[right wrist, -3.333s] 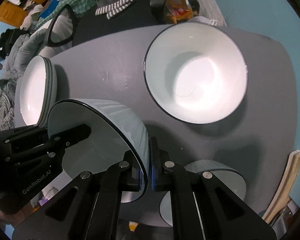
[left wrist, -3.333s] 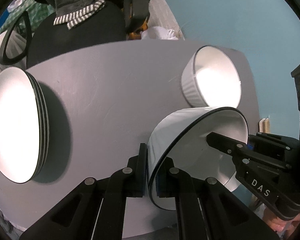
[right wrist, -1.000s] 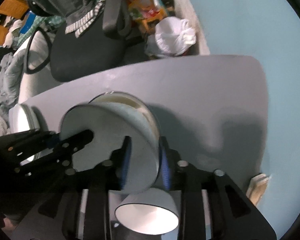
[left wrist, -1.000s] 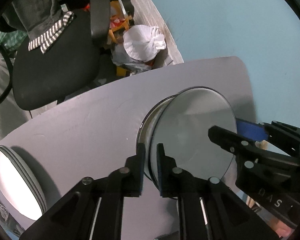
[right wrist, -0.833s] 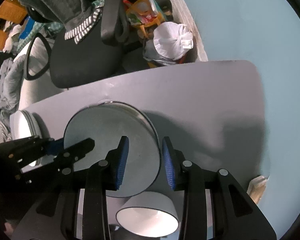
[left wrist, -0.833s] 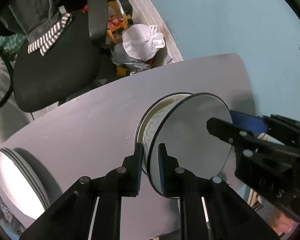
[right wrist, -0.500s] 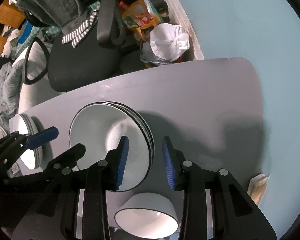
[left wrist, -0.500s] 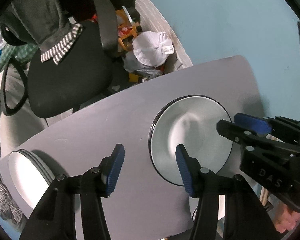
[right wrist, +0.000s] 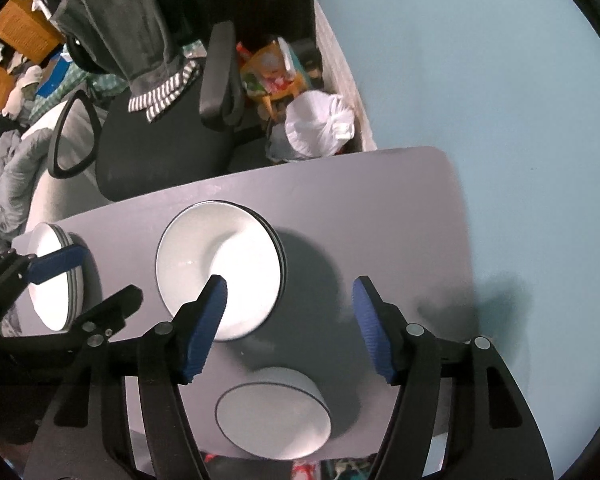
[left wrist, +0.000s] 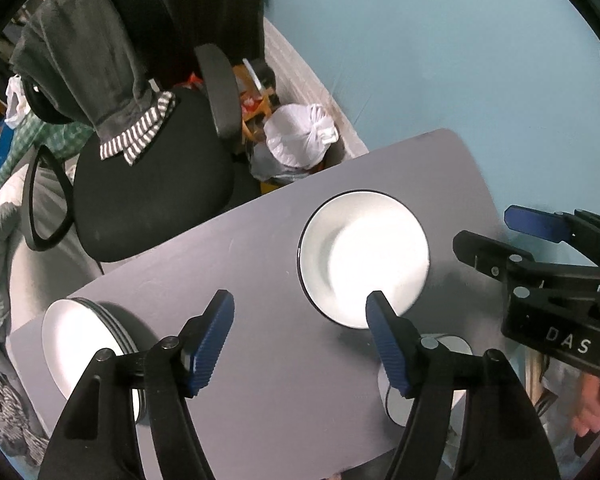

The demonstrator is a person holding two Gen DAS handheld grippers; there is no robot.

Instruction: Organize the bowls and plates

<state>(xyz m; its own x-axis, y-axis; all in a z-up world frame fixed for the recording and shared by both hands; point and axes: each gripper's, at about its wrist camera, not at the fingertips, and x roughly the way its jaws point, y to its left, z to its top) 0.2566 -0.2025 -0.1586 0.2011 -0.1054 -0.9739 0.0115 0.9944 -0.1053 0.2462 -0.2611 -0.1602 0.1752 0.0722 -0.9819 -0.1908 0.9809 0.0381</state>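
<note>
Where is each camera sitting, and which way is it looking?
Left wrist: rides the left hand-held gripper, looking down at the grey table; jaws opening, empty; a hand shows.
Right wrist: rides the right hand-held gripper, looking down; jaws opening, empty.
Shared: the stacked black-rimmed white bowls.

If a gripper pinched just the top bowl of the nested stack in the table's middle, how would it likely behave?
The nested bowl stack looks like glazed ceramic: probably rigid and breakable. The glossy rim is likely slippery in the fingers. The bowl beneath could drag along, since the rims sit tightly together.
</note>
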